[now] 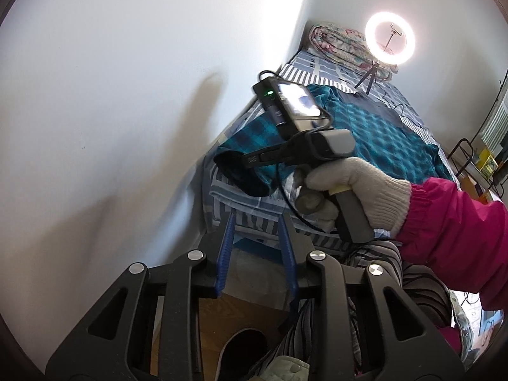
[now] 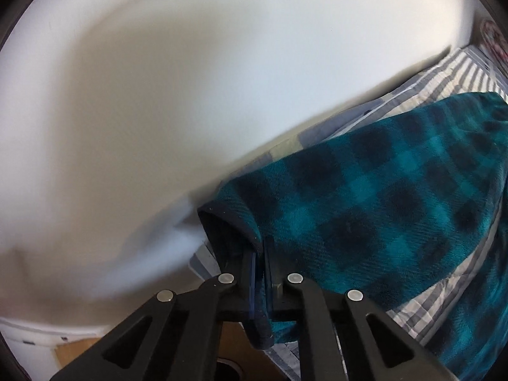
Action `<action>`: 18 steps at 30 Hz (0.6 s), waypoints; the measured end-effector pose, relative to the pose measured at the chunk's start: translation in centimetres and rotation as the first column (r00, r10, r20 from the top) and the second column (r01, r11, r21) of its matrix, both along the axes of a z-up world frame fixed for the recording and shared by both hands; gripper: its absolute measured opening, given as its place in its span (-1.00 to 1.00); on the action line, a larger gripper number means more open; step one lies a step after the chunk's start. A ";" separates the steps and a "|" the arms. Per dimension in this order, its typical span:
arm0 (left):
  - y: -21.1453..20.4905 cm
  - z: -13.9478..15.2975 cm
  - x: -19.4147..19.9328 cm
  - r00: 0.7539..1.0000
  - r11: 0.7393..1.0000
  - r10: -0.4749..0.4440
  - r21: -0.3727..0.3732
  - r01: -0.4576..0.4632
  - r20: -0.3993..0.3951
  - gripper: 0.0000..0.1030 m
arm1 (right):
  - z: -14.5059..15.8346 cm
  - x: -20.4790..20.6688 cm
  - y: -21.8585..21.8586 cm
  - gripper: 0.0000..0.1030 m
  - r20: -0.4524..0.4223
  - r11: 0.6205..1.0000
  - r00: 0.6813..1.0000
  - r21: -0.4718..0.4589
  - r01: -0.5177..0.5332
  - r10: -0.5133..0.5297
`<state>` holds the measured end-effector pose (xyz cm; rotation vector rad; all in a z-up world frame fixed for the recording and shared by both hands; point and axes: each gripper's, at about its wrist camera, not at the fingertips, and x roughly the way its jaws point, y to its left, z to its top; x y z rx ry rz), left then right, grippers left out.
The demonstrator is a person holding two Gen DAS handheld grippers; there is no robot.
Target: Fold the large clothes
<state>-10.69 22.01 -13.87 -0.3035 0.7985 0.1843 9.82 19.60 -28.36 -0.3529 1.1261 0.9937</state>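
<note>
A teal and dark blue plaid fleece garment (image 1: 365, 127) lies spread on the striped bed sheet (image 1: 254, 209). In the right wrist view its dark-edged sleeve end (image 2: 235, 222) sits at my right gripper (image 2: 260, 250), whose jaws are shut on the cloth; the garment (image 2: 381, 190) stretches away to the right. The left wrist view shows that right gripper (image 1: 241, 160), held by a gloved hand (image 1: 358, 187), pinching the garment's near left end. My left gripper (image 1: 257, 222) hovers over the bed's near edge, its blue pads (image 1: 227, 247) apart with nothing between them.
A white wall (image 1: 127, 95) runs along the bed's left side. A lit ring light on a small tripod (image 1: 390, 39) and a rolled floral quilt (image 1: 343, 44) stand at the far end. A pink sleeve (image 1: 460, 238), a wire rack (image 1: 476, 158) and a slipper on the wooden floor (image 1: 241, 349) are nearby.
</note>
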 end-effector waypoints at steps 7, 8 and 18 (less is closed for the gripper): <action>-0.1 0.3 2.2 0.999 1.000 -0.010 0.016 0.009 0.033 -0.45 | 3.2 0.7 -7.4 -0.99 -0.070 0.981 0.995 0.177 0.086 -0.075; -0.2 0.4 2.5 0.999 1.000 -0.013 0.008 0.013 0.037 -0.45 | 3.7 0.8 -8.8 -0.99 -0.084 0.973 0.992 0.202 0.107 -0.092; -1.6 -0.4 8.6 0.988 0.986 -0.123 -0.102 0.132 0.090 -0.12 | 6.0 0.5 -18.7 -0.99 -0.165 0.900 0.954 0.322 0.293 -0.251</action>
